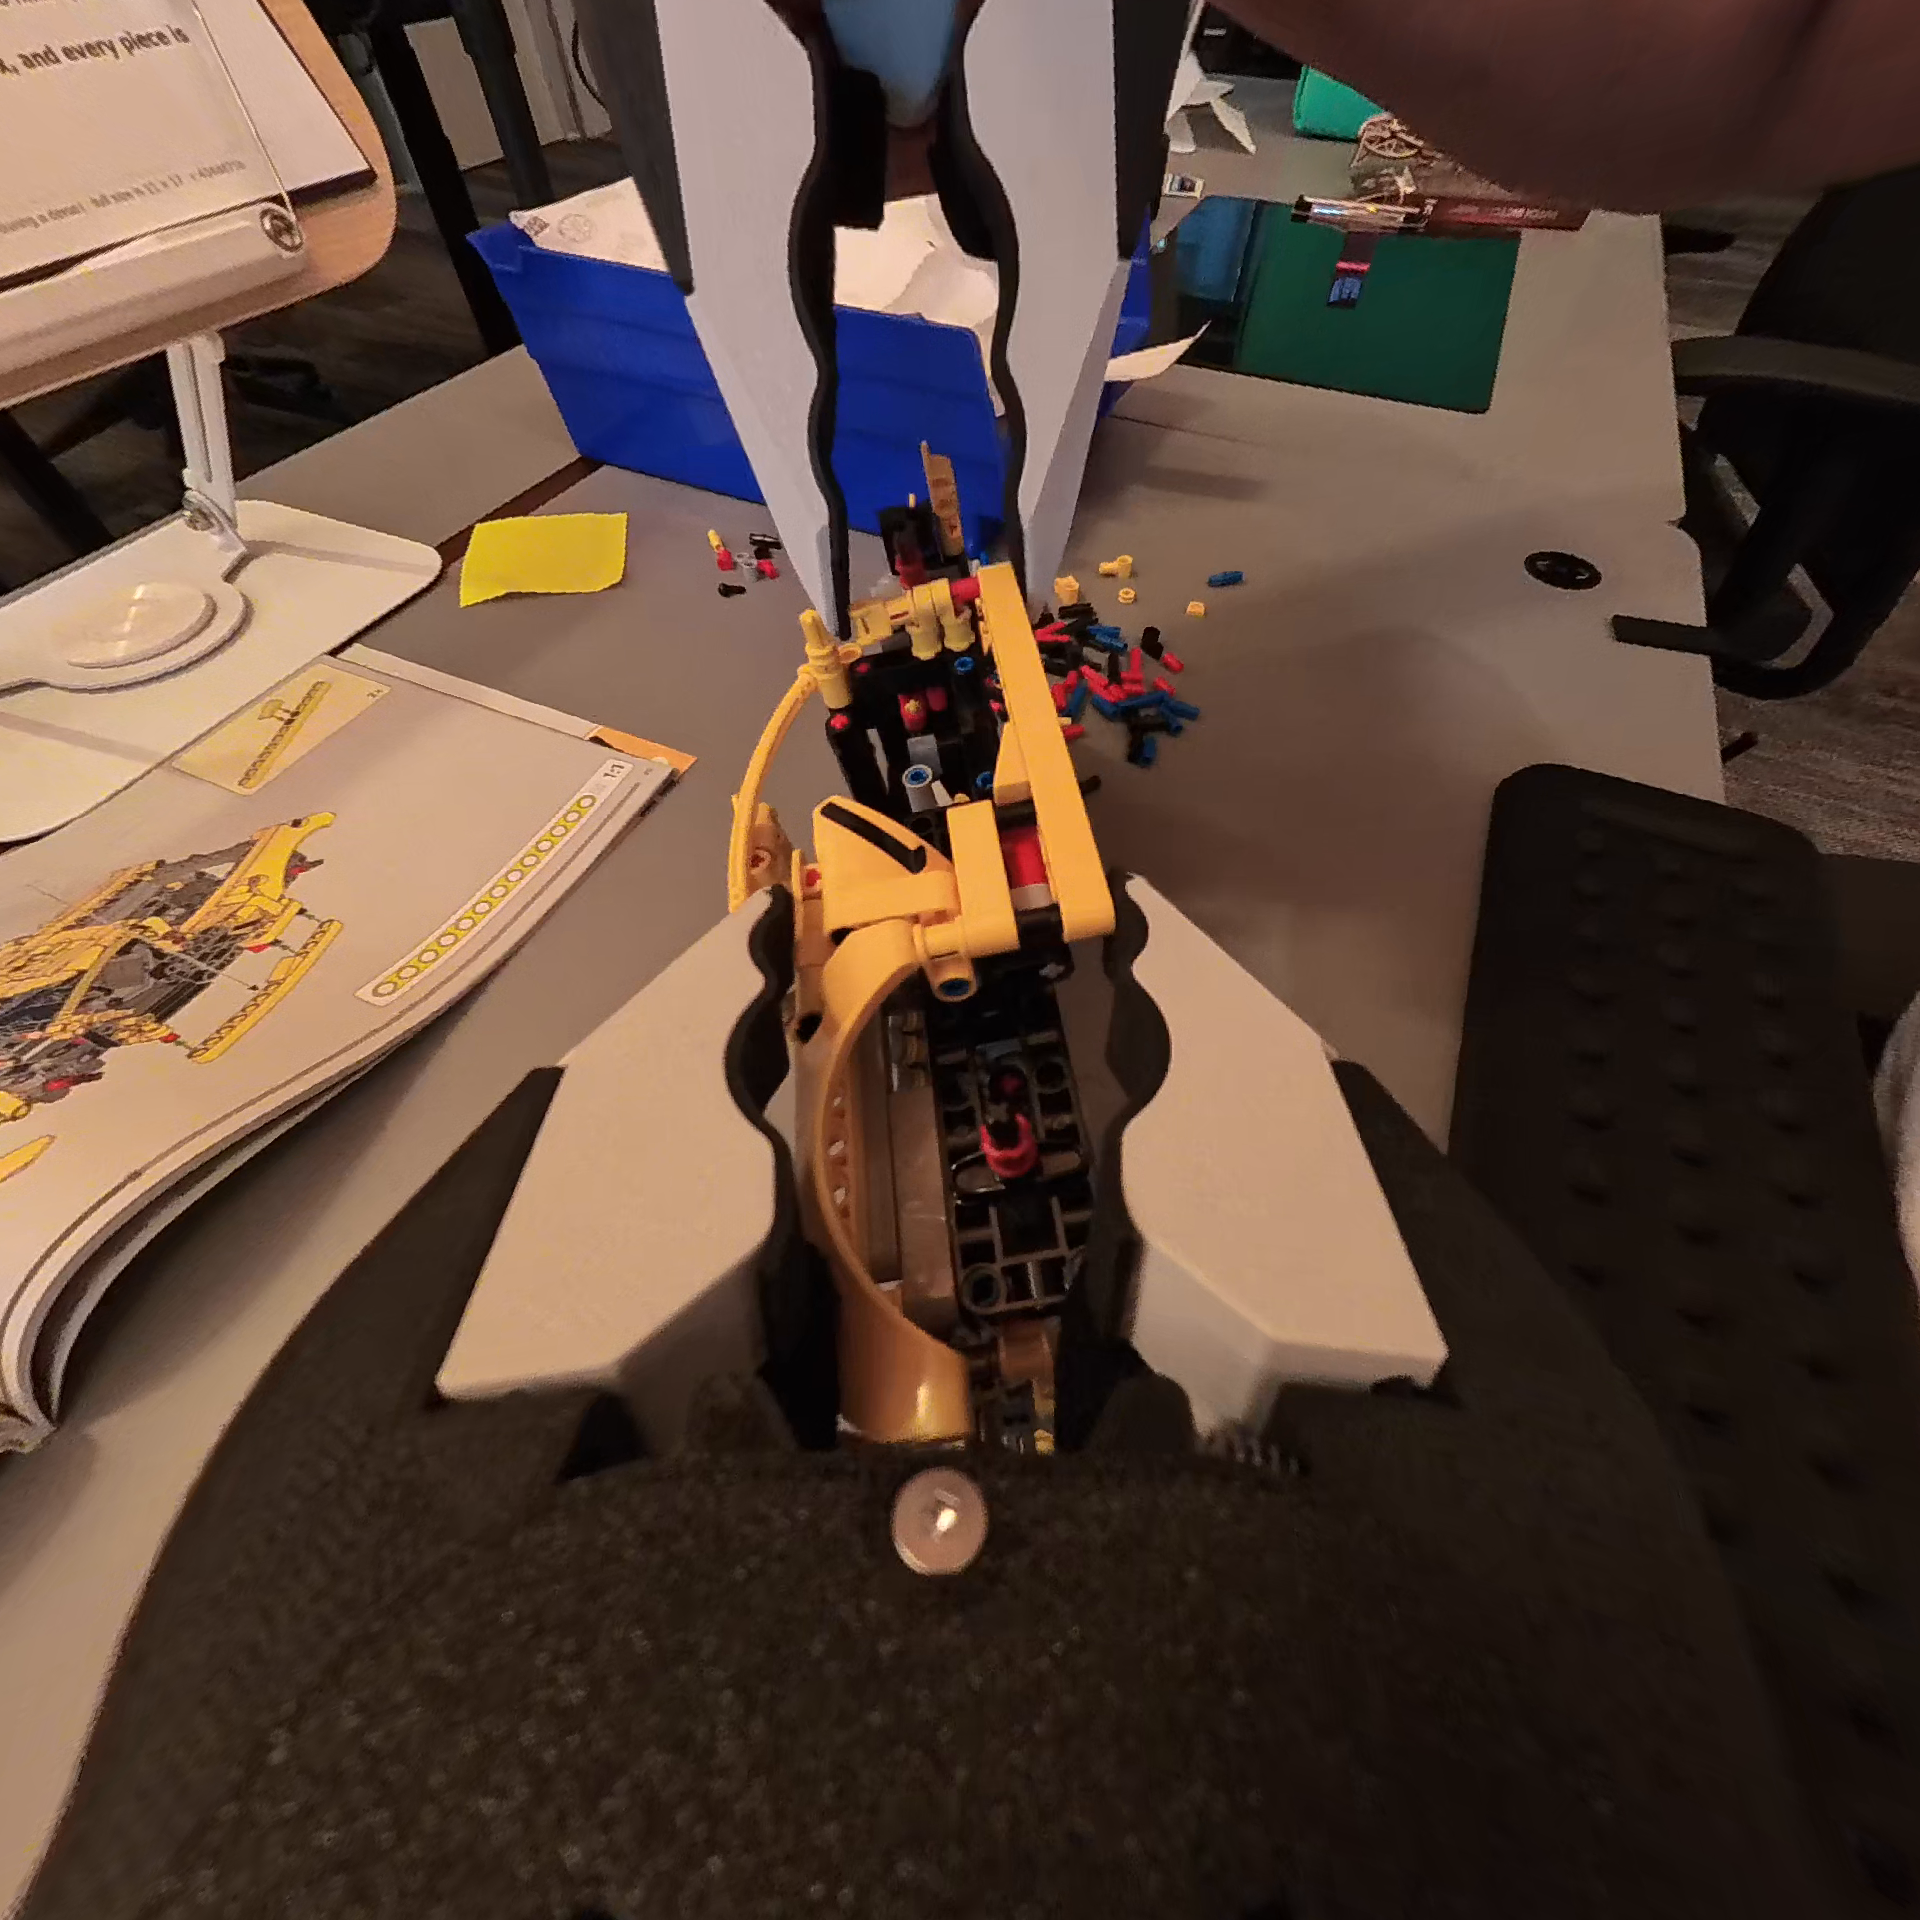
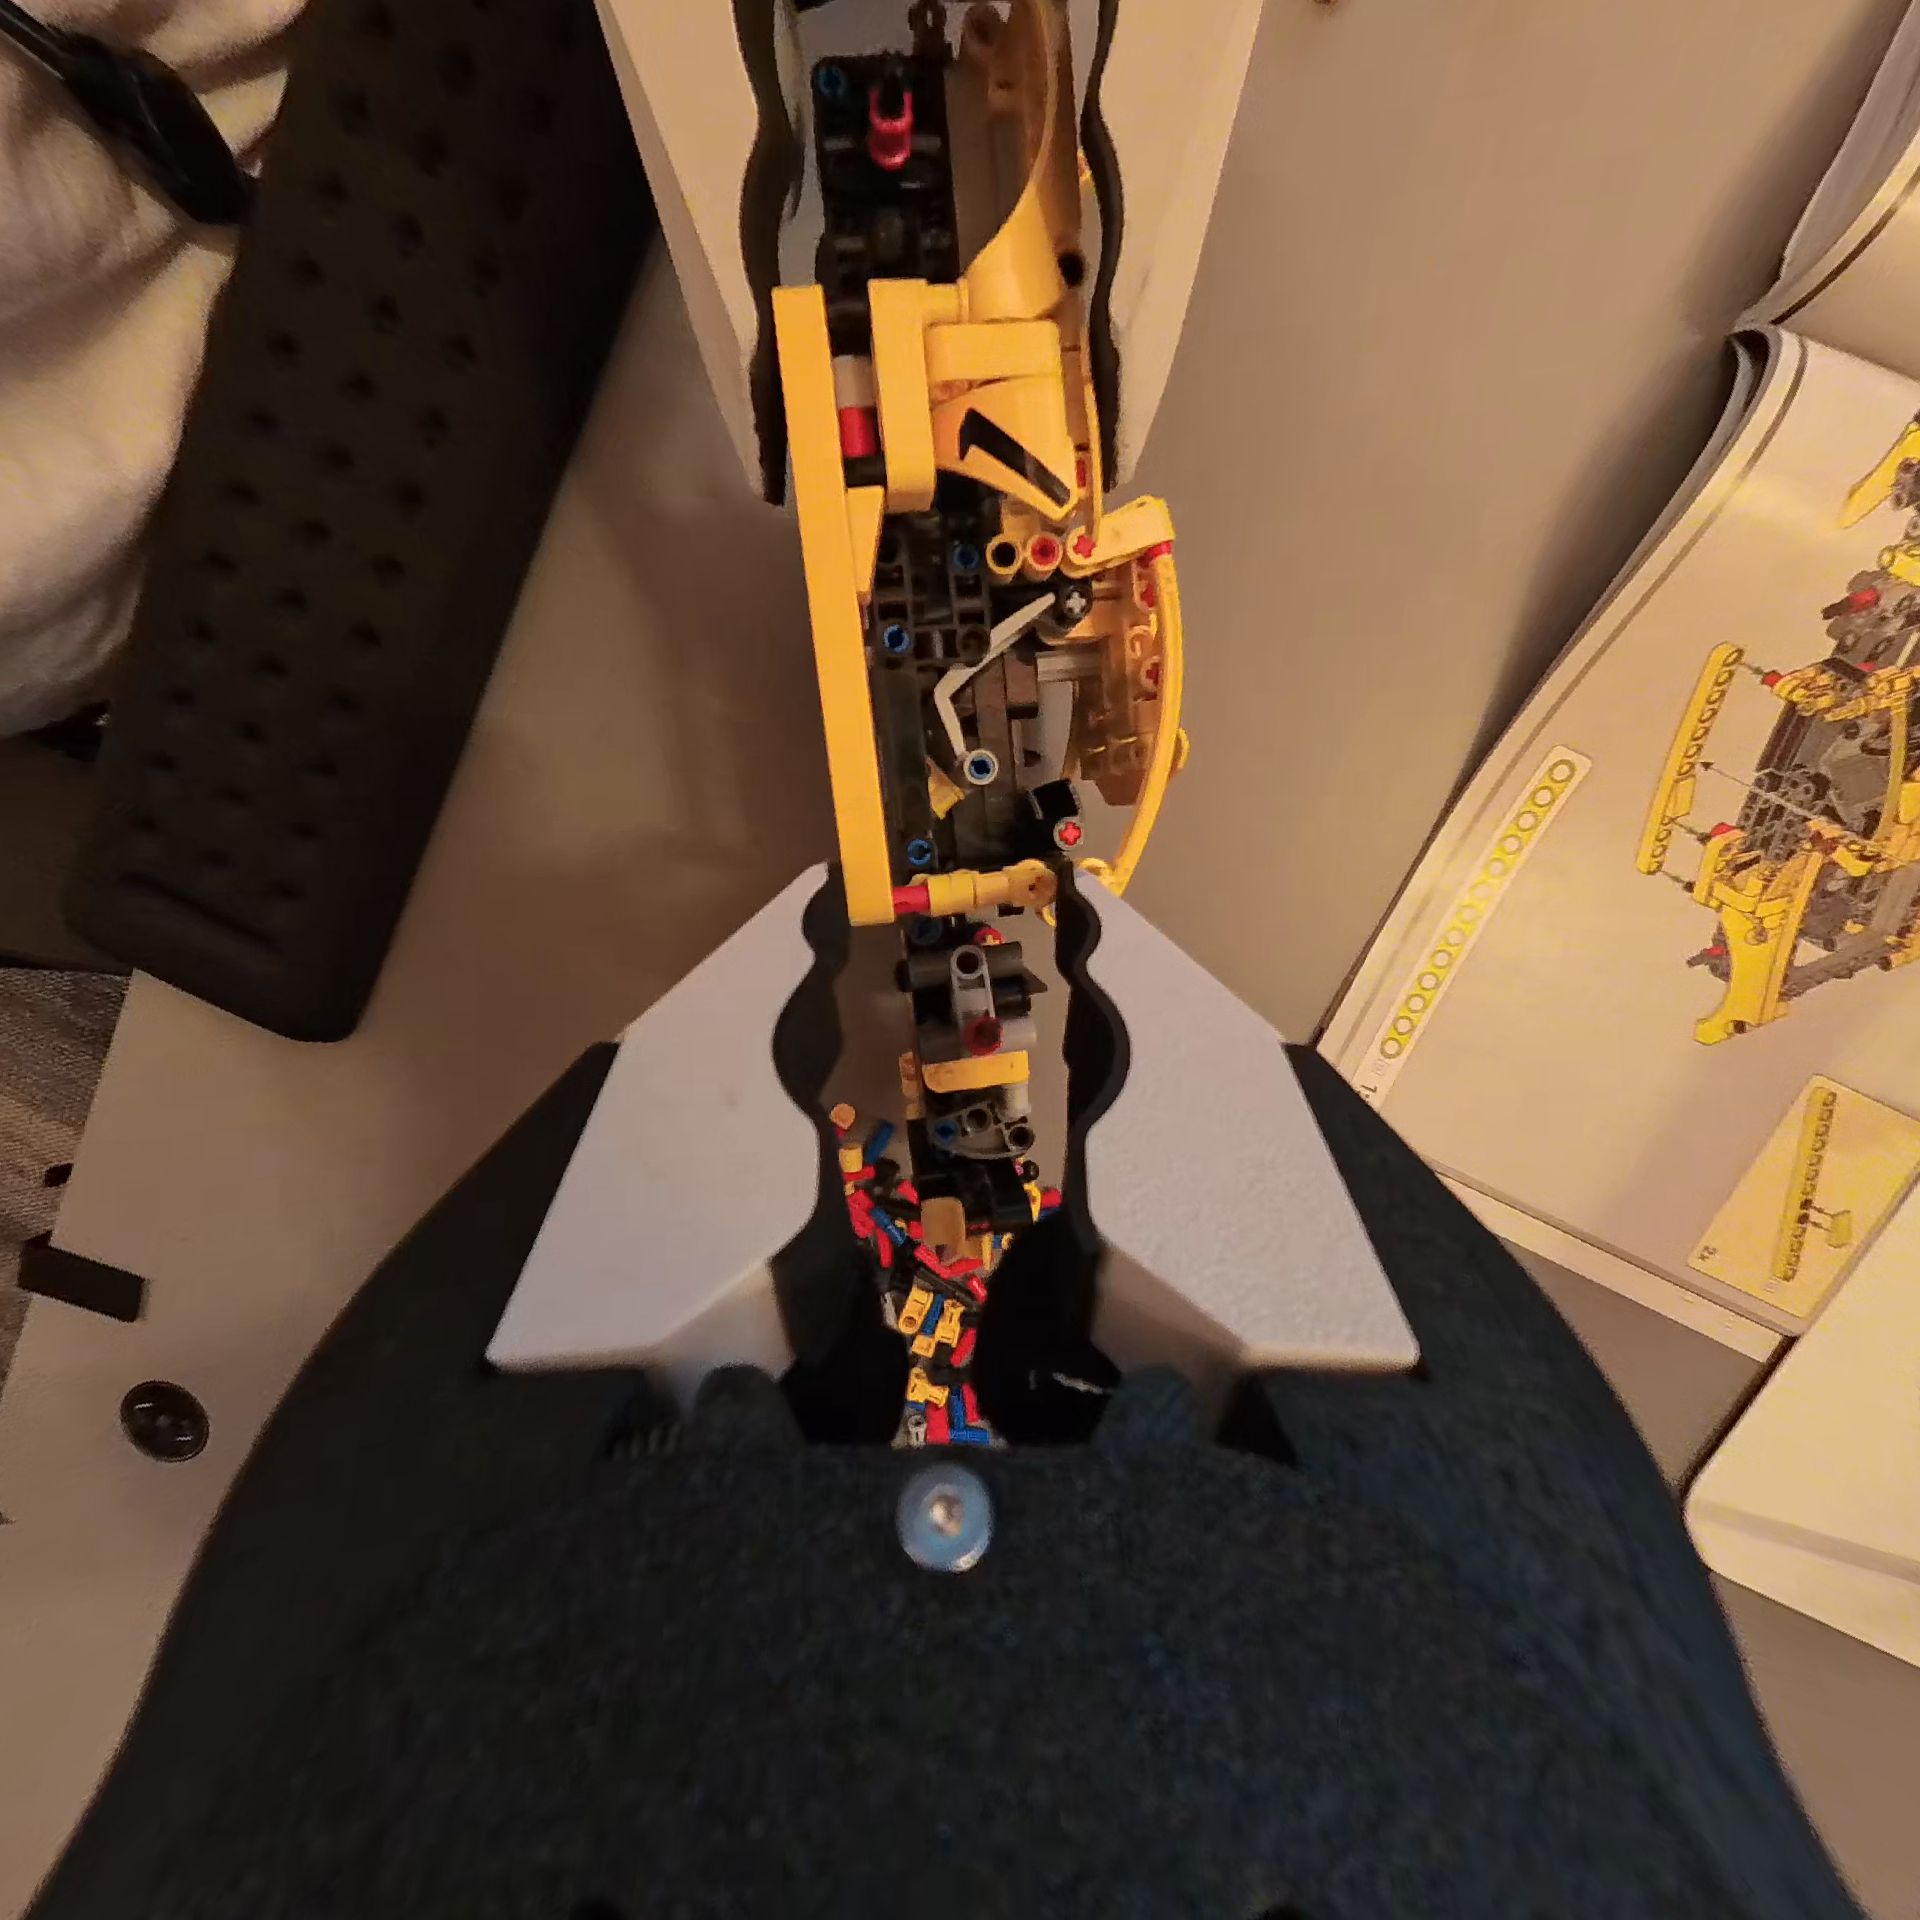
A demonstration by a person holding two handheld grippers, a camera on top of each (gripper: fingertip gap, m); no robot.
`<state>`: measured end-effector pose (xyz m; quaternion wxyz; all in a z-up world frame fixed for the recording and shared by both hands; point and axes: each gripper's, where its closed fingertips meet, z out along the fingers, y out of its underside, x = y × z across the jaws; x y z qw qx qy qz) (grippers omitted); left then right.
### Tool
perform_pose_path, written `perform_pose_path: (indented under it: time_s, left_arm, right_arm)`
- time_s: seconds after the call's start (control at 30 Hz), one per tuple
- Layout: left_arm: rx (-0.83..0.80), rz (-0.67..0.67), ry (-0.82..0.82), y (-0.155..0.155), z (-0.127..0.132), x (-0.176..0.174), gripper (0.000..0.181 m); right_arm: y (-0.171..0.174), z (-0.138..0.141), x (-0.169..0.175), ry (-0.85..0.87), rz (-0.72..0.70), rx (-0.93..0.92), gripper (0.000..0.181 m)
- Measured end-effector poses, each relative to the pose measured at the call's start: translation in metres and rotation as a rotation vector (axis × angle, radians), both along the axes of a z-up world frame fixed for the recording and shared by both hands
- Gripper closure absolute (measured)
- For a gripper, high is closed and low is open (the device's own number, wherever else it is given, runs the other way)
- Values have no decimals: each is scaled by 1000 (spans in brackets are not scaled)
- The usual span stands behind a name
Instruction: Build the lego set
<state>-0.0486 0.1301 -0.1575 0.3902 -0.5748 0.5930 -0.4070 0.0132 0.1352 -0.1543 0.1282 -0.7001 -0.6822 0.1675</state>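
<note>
A long yellow and black lego model point(image 1: 1039, 727) hangs above the grey table point(image 1: 1351, 582), held at both ends. My left gripper point(image 1: 951, 914) is shut on its near, wider end with the curved yellow panel. My right gripper point(image 1: 928, 592) comes in from the far side and its fingertips clamp the model's narrow far end. In the right wrist view the model point(image 2: 842, 623) runs straight ahead from my right gripper point(image 2: 951, 888) to the left gripper point(image 2: 945, 488). A heap of small red, blue, black and yellow loose pieces point(image 1: 1122, 686) lies on the table under the model and also shows between the right fingers point(image 2: 935, 1288).
An open instruction booklet point(image 1: 312, 883) lies left of the model and shows again in the right wrist view point(image 2: 1662, 831). A blue bin point(image 1: 623, 364), a green box point(image 1: 1382, 301) and a yellow paper point(image 1: 545, 556) lie farther off. A black perforated pad point(image 1: 1662, 1039) lies right, a white stand base point(image 1: 208, 582) left. The grippers' ends are close to 7 cm from one another.
</note>
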Motion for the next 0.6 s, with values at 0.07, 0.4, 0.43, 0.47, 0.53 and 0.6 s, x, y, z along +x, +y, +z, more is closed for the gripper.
perform_pose_path:
  time_s: [0.07,0.4,0.43,0.47,0.53,0.6]
  left_arm:
    - [31,8,7,0,-1,1,121]
    - [80,46,10,-4,-1,3,124]
    - [77,44,8,-4,-1,3,124]
    - [78,40,8,-5,-1,3,124]
    - [81,42,12,-4,-1,3,124]
    - [61,40,10,-3,-1,2,124]
  right_arm:
    - [-1,0,0,-12,0,-3,143]
    - [-2,-1,2,-56,36,34,149]
    - [-2,-1,1,-39,33,31,150]
    - [-3,-1,1,-33,25,21,150]
    - [-3,-1,1,-38,30,44,149]
    - [-2,0,0,-30,-16,30,149]
